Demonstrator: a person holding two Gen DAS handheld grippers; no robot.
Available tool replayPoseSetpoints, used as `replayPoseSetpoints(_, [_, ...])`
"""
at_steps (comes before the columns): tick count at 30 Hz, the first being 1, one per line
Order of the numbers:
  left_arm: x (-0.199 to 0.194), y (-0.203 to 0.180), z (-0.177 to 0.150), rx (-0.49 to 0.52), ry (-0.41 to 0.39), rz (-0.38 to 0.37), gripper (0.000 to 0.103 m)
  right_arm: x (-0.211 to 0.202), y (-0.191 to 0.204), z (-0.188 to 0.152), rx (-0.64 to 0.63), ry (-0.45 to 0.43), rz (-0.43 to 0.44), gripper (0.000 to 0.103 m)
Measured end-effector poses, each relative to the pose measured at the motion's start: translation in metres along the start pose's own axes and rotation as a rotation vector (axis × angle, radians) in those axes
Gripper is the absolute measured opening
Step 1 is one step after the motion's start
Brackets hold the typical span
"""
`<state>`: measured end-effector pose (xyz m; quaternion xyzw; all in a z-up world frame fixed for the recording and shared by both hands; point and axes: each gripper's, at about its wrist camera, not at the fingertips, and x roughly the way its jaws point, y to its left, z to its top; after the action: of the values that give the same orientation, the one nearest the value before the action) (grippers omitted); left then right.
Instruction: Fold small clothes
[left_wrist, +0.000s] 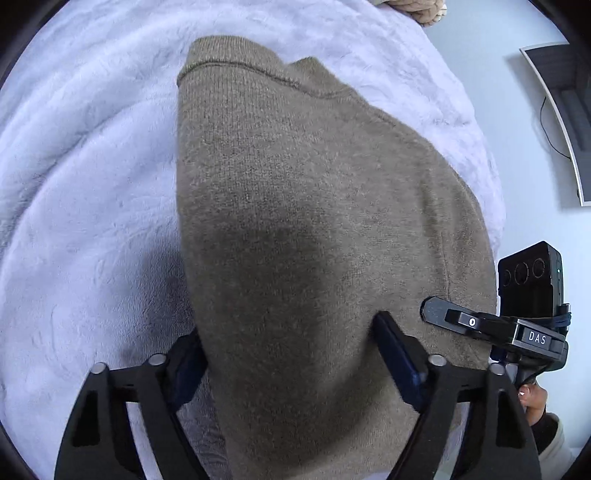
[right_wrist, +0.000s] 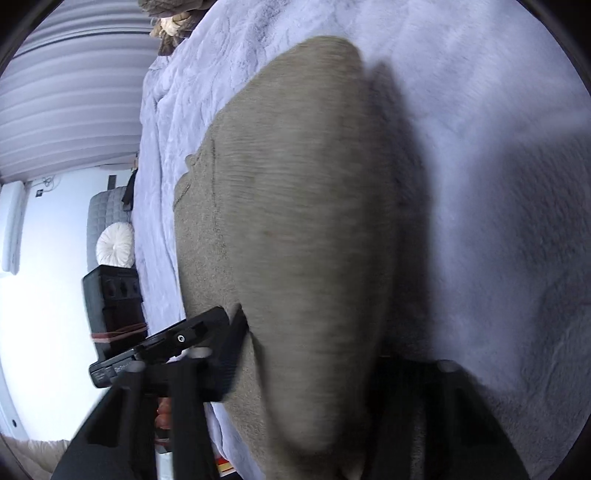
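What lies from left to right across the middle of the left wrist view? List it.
White fluffy blanket → brown knit garment → narrow strip of blanket → pale floor → monitor at the right edge.

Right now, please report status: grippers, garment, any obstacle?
Left gripper and right gripper both straddle brown sweater, jaws spread. Sweater on white blanket. No obstacle seen.

Open blanket (left_wrist: 74, 184) left of sweater (left_wrist: 295, 221), free to pass. Right side crowded: right gripper (left_wrist: 443, 317) just beside sweater edge, bed edge close behind. Knit bundle (left_wrist: 417, 11) at far corner, well apart from sweater.
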<state>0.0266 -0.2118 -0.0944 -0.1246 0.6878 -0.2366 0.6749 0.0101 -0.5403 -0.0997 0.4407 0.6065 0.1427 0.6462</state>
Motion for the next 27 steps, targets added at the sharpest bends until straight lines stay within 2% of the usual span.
replayPoseSetpoints(1, [-0.005, 0.0, -0.003, 0.003, -0.009, -0.007, 0.068, -0.002, 0.001, -0.002, 0.001, -0.007, 0.014, 0.032])
replayPoseSetpoints(4, [-0.022, 0.006, -0.009, 0.01, -0.027, -0.034, 0.056, -0.008, 0.009, -0.01, 0.004, -0.018, 0.06, 0.031])
replayPoseSetpoints(10, [-0.054, 0.007, -0.022, 0.037, -0.062, -0.062, 0.055, -0.012, 0.038, -0.03, 0.0, -0.019, 0.126, 0.031])
replayPoseSetpoints(16, [-0.084, 0.021, -0.046, 0.02, -0.083, -0.077, 0.055, -0.003, 0.064, -0.06, -0.008, 0.003, 0.163, 0.031])
replayPoseSetpoints(21, [-0.099, 0.041, -0.075, -0.003, -0.08, -0.036, 0.055, 0.026, 0.084, -0.091, -0.019, 0.044, 0.173, 0.031])
replayPoseSetpoints(27, [-0.108, 0.084, -0.111, -0.076, -0.057, 0.016, 0.055, 0.079, 0.093, -0.131, 0.018, 0.104, 0.187, 0.031])
